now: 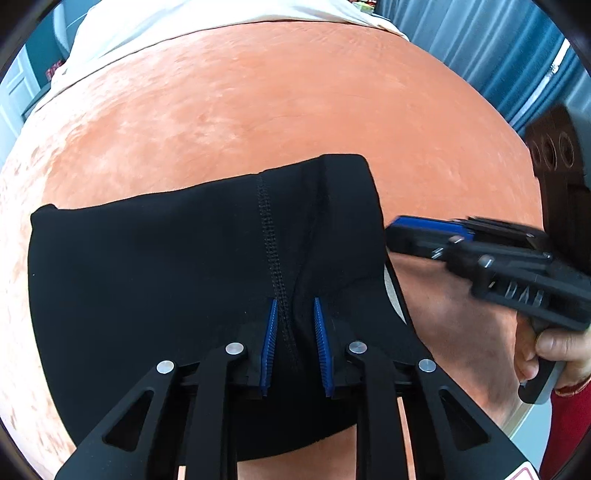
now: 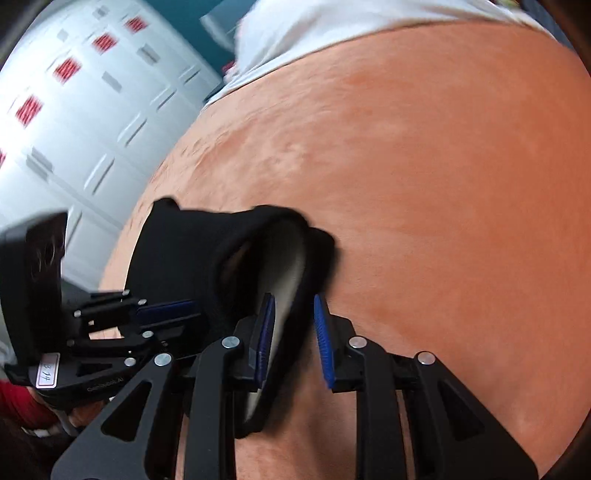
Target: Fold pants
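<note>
Black pants (image 1: 166, 266) lie folded on an orange bed cover (image 1: 258, 103). My left gripper (image 1: 294, 301) has its blue pads (image 1: 271, 325) on either side of a stitched seam, with a raised fold of the fabric between them. In the left wrist view my right gripper (image 1: 397, 234) sits at the pants' right edge, seen side-on. In the right wrist view the right gripper (image 2: 294, 299) has the pants' edge (image 2: 221, 240), with a pale lining, between its blue pads (image 2: 323, 332), with a gap on the right side. The left gripper (image 2: 166, 310) shows at the left.
A white sheet (image 1: 166, 26) covers the far end of the bed. Blue curtains (image 1: 480, 48) and a dark wooden piece (image 1: 554, 147) stand at the right. White cabinets with red labels (image 2: 74, 110) stand left of the bed.
</note>
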`<control>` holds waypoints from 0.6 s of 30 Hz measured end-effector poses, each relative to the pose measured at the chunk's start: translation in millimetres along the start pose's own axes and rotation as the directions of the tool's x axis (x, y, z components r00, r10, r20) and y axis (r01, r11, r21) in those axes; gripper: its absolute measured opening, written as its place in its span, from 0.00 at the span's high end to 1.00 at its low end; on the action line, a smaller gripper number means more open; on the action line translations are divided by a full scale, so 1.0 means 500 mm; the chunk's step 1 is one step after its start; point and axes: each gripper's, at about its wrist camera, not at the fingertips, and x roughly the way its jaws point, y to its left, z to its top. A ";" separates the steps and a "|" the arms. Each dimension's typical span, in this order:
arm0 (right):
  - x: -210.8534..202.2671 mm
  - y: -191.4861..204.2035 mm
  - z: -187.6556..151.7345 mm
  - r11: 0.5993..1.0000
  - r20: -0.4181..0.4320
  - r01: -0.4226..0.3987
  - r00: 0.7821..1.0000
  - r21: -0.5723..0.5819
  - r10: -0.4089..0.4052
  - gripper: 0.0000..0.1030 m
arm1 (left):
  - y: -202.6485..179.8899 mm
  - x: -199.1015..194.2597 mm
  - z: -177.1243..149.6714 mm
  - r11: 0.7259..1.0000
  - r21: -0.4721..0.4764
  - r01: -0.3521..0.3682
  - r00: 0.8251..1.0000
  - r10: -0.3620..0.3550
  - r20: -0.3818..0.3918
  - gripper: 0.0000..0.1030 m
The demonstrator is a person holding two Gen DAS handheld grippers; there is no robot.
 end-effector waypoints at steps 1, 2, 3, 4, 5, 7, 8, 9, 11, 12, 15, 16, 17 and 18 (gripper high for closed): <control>0.008 0.017 0.003 0.999 -0.018 -0.012 1.000 -0.030 0.012 0.79 | -0.002 -0.001 -0.006 1.000 0.002 -0.001 1.000 0.001 0.000 0.82; 0.017 0.021 0.001 0.999 -0.035 -0.016 0.999 -0.050 0.015 0.79 | 0.000 -0.001 -0.009 1.000 0.003 -0.001 1.000 0.001 0.000 0.83; 0.027 0.027 0.003 0.998 -0.052 -0.021 0.998 -0.065 0.018 0.79 | -0.001 0.001 -0.015 1.000 0.005 0.002 1.000 -0.002 -0.003 0.83; 0.036 0.028 0.006 0.997 -0.067 -0.038 0.997 -0.066 0.034 0.79 | 0.003 0.004 -0.009 1.000 0.006 0.000 1.000 0.000 -0.004 0.83; 0.042 0.026 0.008 0.996 -0.076 -0.056 0.996 -0.064 0.051 0.79 | 0.004 0.003 -0.010 1.000 0.011 0.001 1.000 -0.001 -0.005 0.83; 0.046 0.034 0.015 0.990 -0.087 -0.120 0.990 -0.077 0.113 0.79 | 0.005 -0.003 -0.014 1.000 0.020 -0.001 1.000 0.000 0.002 0.83; 0.043 0.043 0.018 0.986 -0.088 -0.135 0.988 -0.099 0.127 0.78 | 0.003 -0.008 -0.016 1.000 0.028 0.003 1.000 -0.003 0.008 0.83; 0.046 0.048 0.023 0.984 -0.096 -0.136 0.987 -0.114 0.125 0.78 | 0.000 -0.012 -0.020 0.999 0.039 0.002 1.000 -0.002 0.011 0.83; 0.058 0.052 0.036 0.984 -0.118 -0.129 0.986 -0.126 0.115 0.76 | -0.003 -0.013 -0.021 0.999 0.053 -0.013 1.000 0.012 0.019 0.83; 0.074 0.046 0.044 0.985 -0.137 -0.119 0.985 -0.123 0.102 0.72 | -0.006 -0.014 -0.022 0.998 0.062 -0.020 1.000 0.019 0.025 0.82; 0.108 0.027 0.054 0.987 -0.172 -0.121 0.980 -0.102 0.103 0.71 | -0.014 -0.024 -0.026 0.997 0.075 -0.028 0.999 0.025 0.041 0.82; 0.118 0.022 0.055 0.987 -0.183 -0.132 0.977 -0.093 0.114 0.71 | -0.014 -0.026 -0.027 0.997 0.077 -0.030 0.999 0.026 0.043 0.81; 0.123 0.023 0.056 0.986 -0.185 -0.140 0.975 -0.090 0.121 0.70 | -0.015 -0.027 -0.027 0.996 0.081 -0.034 0.999 0.031 0.043 0.81; 0.128 0.027 0.056 0.986 -0.186 -0.146 0.974 -0.081 0.129 0.75 | -0.014 -0.028 -0.028 0.996 0.081 -0.037 0.998 0.033 0.044 0.81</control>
